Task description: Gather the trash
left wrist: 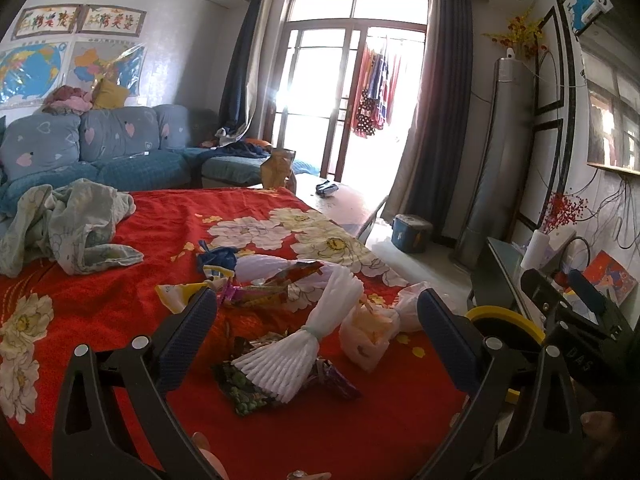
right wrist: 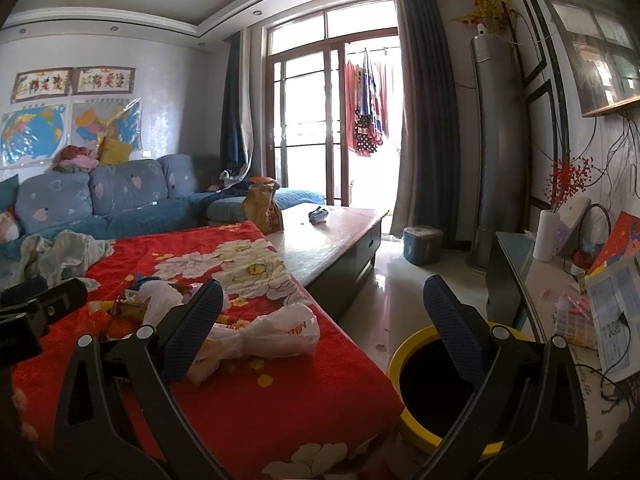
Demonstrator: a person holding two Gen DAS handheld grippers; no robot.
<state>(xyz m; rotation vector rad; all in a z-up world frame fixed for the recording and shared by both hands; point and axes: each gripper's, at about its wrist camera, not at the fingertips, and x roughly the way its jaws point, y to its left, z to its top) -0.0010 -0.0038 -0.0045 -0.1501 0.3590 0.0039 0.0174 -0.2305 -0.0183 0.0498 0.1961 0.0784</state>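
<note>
L gripper (left wrist: 316,312): jaws wide, holding nothing; you hover it over the red floral cloth (left wrist: 100,320) w/ the litter pile dead ahead
R gripper (right wrist: 324,312): jaws wide, empty; sits at the cloth's right edge, straddling the gap betw. table and bin
Trash, main: white foam fruit net (left wrist: 304,340) lies betw. L fingers, just past the tips at 12 o'clock; cinched w/ a band mid-length, fanned both ends
Long axis: foam net runs approx 7 to 1 o'clock in L view, so it lies skewed to your jaw line, not square across it
Trash, other: green snack wrapper (left wrist: 240,394) under the net's near fan; white plastic bag (left wrist: 368,336) touching net at 2 o'clock; more wrappers (left wrist: 276,284) and a blue scrap (left wrist: 218,258) at 11–12 o'clock
R view: knotted plastic bag (right wrist: 260,336) at 10 o'clock of R gripper, partly behind its left finger
Bin: yellow-rimmed bin (right wrist: 404,360) on floor, below R gripper at 5 o'clock; in L view far right at 3 o'clock
Nearer hand: judged L for foam net; R for knotted bag and bin
Hidden: bin's far rim cut by R finger; wrapper print unreadable; purple wrapper under net mostly covered
Not trash, judged: crumpled pale garment (left wrist: 68,228) at 10 o'clock
</note>
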